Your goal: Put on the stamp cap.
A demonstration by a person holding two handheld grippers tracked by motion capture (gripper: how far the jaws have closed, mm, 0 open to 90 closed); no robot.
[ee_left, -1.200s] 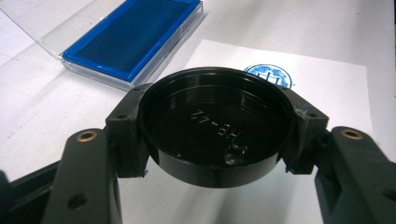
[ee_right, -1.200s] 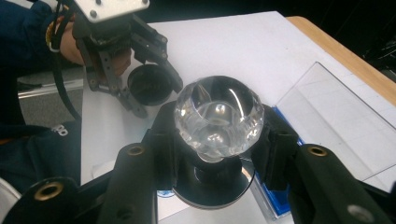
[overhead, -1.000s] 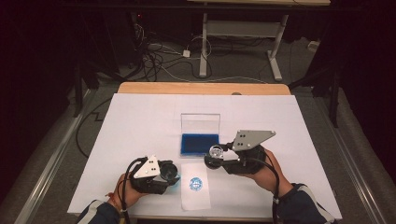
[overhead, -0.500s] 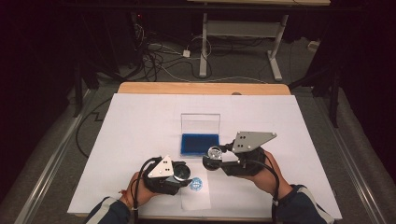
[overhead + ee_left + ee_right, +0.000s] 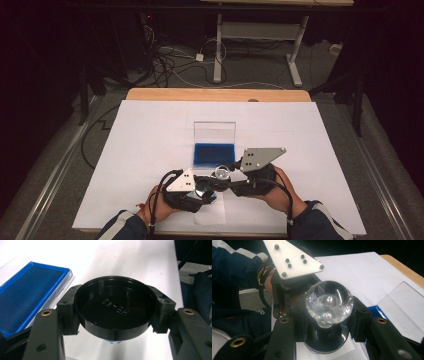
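Black round cap (image 5: 116, 308) clamped in left tongs (image 5: 202, 189), crystal stamp (image 5: 329, 302) gripped in right tongs (image 5: 223, 176); capping step, next needs lining cap under stamp base

Table: we see a white sheet (image 5: 150, 150) covering it, wooden edge (image 5: 215, 94) at centre.
Floor: cables (image 5: 170, 60) at upper left.
Background: desk legs (image 5: 255, 45) at top centre.

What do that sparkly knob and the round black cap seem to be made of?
The knob in the right gripper looks like clear faceted glass or acrylic: see-through, with bright glints on cut faces. The cap in the left gripper looks like glossy black moulded plastic: smooth sheen, thin rim, raised lettering inside.
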